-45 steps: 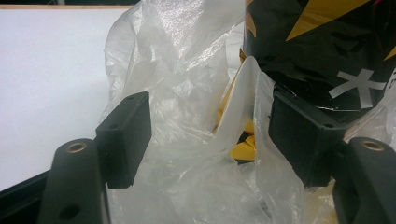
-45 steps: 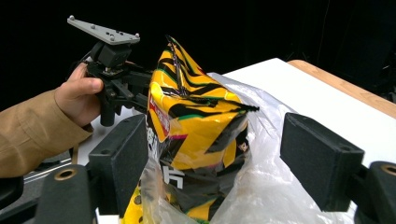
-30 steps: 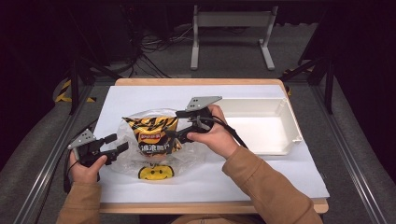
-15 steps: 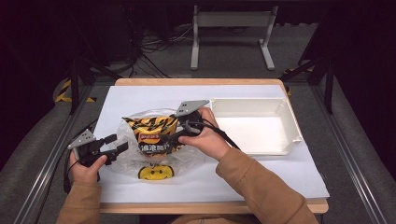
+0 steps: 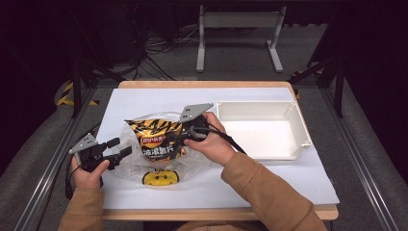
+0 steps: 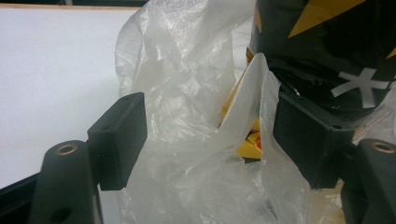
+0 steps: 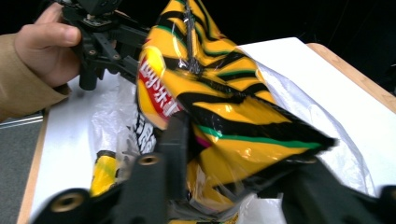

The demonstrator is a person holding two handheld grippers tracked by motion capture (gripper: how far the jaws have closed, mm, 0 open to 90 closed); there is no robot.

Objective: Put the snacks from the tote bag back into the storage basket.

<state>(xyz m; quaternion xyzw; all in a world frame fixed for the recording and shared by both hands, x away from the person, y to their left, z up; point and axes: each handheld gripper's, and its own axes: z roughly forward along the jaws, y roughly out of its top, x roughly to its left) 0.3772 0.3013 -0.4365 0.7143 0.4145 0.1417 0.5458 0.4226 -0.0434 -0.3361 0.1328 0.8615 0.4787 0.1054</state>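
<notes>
A yellow and black chip bag [image 5: 155, 138] stands half inside a clear plastic bag [image 5: 130, 166] on the white table sheet. My right gripper [image 5: 182, 136] comes in from the bag's right. Its jaws have just been closing, and they now press on the chip bag [image 7: 224, 107] from both sides, so my right gripper [image 7: 238, 156] is shut on it. My left gripper [image 5: 118, 148] sits at the plastic bag's left edge. In the left gripper view, bunched clear film [image 6: 201, 154] fills the gap of my left gripper [image 6: 210, 128] and touches both pads.
An empty white tray [image 5: 303, 130] stands to the right of the bags. A yellow smiley face [image 5: 159, 178] shows on the plastic bag near the table's front. The white sheet [image 5: 144, 98] covers the wooden table. The left hand [image 7: 44, 44] shows in the right gripper view.
My right gripper has shifted left toward the chip bag and closed on it. The chip bag has leaned a little. My left gripper has stayed put.
</notes>
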